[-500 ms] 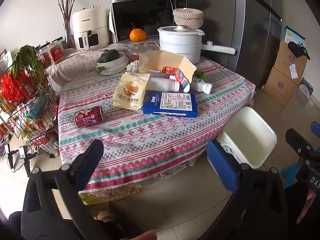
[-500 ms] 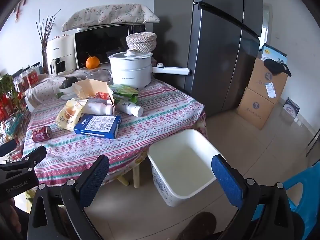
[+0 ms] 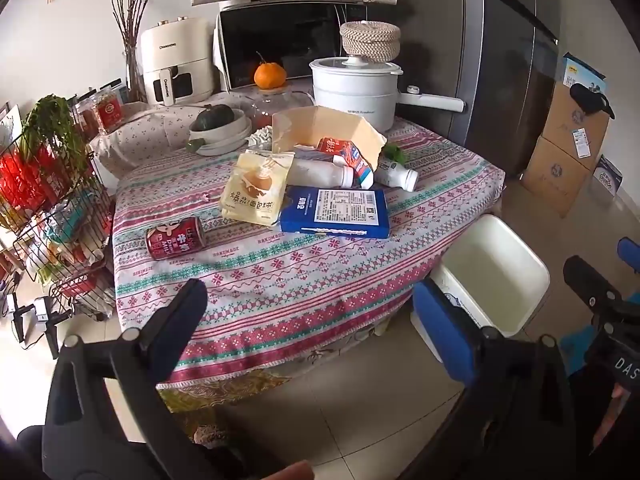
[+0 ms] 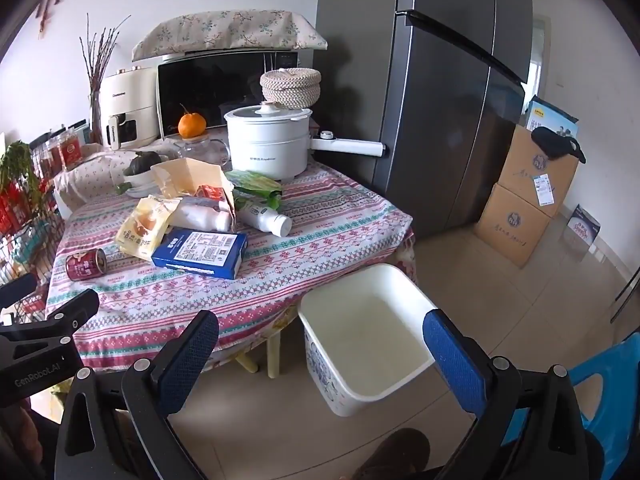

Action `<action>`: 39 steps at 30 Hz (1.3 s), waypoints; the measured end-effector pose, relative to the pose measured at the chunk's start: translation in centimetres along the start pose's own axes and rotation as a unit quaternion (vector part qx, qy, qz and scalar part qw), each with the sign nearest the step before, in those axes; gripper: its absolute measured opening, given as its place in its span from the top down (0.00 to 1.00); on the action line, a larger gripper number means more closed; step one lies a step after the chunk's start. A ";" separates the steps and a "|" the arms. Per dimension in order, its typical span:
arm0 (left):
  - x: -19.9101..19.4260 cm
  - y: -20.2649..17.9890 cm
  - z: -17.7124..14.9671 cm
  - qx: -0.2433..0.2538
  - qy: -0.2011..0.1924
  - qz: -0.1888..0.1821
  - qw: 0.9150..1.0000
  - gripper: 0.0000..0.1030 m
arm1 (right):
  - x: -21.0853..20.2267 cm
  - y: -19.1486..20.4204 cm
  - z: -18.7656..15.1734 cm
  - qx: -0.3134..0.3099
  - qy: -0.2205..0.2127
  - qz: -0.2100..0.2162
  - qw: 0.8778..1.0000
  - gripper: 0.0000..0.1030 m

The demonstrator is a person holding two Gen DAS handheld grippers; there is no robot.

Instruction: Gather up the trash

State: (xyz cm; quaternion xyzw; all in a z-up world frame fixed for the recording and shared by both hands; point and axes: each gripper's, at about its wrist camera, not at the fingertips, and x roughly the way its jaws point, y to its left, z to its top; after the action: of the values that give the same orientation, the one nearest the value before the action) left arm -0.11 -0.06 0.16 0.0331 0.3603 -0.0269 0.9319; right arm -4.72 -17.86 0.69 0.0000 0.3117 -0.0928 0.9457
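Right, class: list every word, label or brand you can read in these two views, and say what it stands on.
"CHANGHONG": white air fryer.
"HANDMADE": tablecloth.
"GenRobot.AI": left tool, seen in the right view.
"DAS": right tool, cut off at the frame edge.
Blue box, red can, yellow bag: print too small or blurred.

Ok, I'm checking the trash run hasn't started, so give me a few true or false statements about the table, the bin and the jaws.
1. The white bin on the floor holds no trash. True.
2. The red can stands upright. False: it lies on its side on the tablecloth.
3. The left gripper grips the blue box. False: its jaws are wide open and empty, short of the table.
4. The right gripper has open, empty jaws. True.
5. The yellow snack bag partly overlaps the blue box. True.
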 end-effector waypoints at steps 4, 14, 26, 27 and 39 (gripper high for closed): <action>0.0 -0.1 0.1 0.000 0.000 0.000 1.000 0.01 | 0.2 -0.1 -0.1 0.002 0.000 0.000 1.000 0.00; 0.1 -0.1 0.0 0.000 -0.001 0.001 1.000 0.01 | 0.1 -0.4 -0.1 0.006 -0.004 -0.002 1.000 0.00; 0.1 -0.4 0.0 0.000 -0.002 0.002 1.000 0.01 | 0.1 -0.4 0.0 0.006 -0.004 -0.001 1.000 0.00; 0.1 -0.5 0.0 0.000 -0.002 0.002 1.000 0.01 | 0.1 -0.4 0.0 0.007 -0.004 -0.001 1.000 0.00; 0.1 -0.2 0.1 -0.001 -0.004 0.001 1.000 0.01 | 0.0 -0.3 0.0 0.007 -0.004 -0.001 1.000 0.00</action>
State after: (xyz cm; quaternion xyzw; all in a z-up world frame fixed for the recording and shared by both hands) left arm -0.02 -0.29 0.14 0.0322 0.3568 -0.0255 0.9333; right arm -4.75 -18.19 0.69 0.0056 0.3069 -0.0962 0.9468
